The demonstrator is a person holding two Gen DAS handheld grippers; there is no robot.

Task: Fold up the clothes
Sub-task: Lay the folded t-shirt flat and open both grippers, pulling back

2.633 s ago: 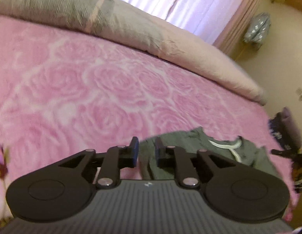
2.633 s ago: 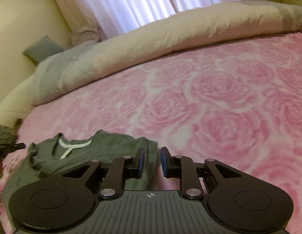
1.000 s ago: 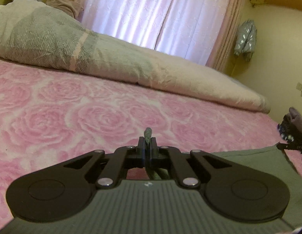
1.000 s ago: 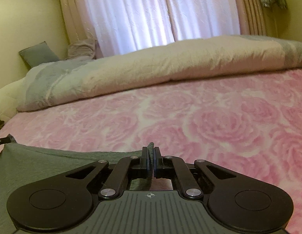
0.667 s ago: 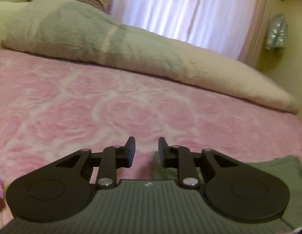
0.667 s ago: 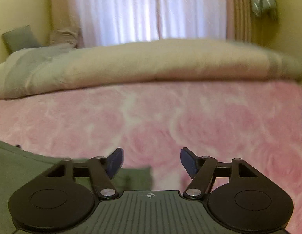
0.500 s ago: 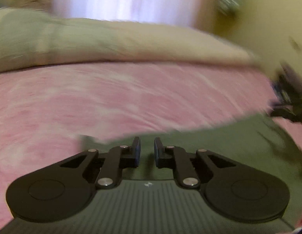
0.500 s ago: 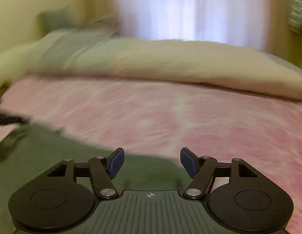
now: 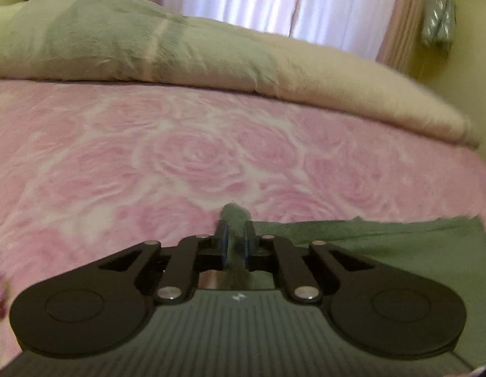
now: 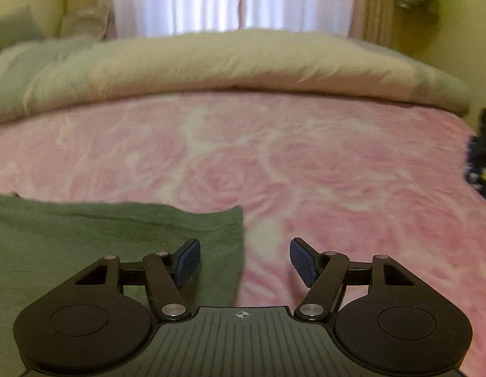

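An olive green garment (image 9: 384, 245) lies flat on the pink rose-patterned bedspread (image 9: 186, 157). In the left wrist view my left gripper (image 9: 235, 242) is shut on a bunched corner of the garment, which sticks up between the fingertips. In the right wrist view the garment (image 10: 86, 238) spreads to the left with its right corner under my right gripper (image 10: 244, 260), which is wide open and empty just above it.
A beige and grey duvet (image 10: 230, 66) is rolled along the far side of the bed, with white curtains (image 10: 230, 0) behind. A dark object (image 10: 483, 163) sits at the bed's right edge.
My left gripper has shut again on a corner of the garment after opening. My right gripper let go of its corner and stays wide open. The garment lies spread out flat.
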